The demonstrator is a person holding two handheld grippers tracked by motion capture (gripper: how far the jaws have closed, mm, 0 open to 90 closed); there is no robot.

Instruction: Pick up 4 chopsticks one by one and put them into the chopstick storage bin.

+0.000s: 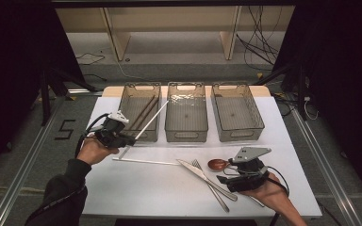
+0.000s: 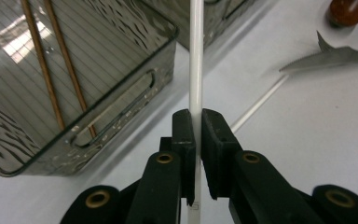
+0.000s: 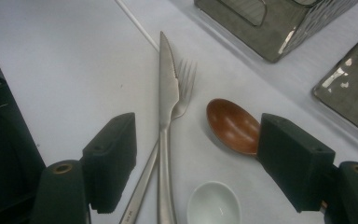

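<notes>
My left gripper [image 1: 128, 138] [image 2: 198, 135] is shut on a white chopstick [image 1: 152, 118] [image 2: 196, 70], which is lifted and slants up over the front rim of the left clear bin [image 1: 126, 101] [image 2: 121, 93]. Two brown chopsticks [image 1: 146, 110] [image 2: 51, 70] lie inside that bin. A second white chopstick [image 1: 146, 161] [image 2: 261, 100] lies flat on the table. My right gripper [image 1: 225, 172] [image 3: 198, 140] stands open low over a crossed knife [image 1: 205, 175] [image 3: 167, 93] and fork [image 1: 214, 190] [image 3: 185, 79], with a brown spoon [image 1: 217, 164] [image 3: 233, 126] next to its right jaw.
The middle bin [image 1: 186, 134] and the right bin [image 1: 239, 134] [image 3: 270, 28] stand in a row at the back of the white table [image 1: 136, 193]. A small white spoon bowl [image 3: 213, 205] lies between my right jaws. Dark floor and rails flank the table.
</notes>
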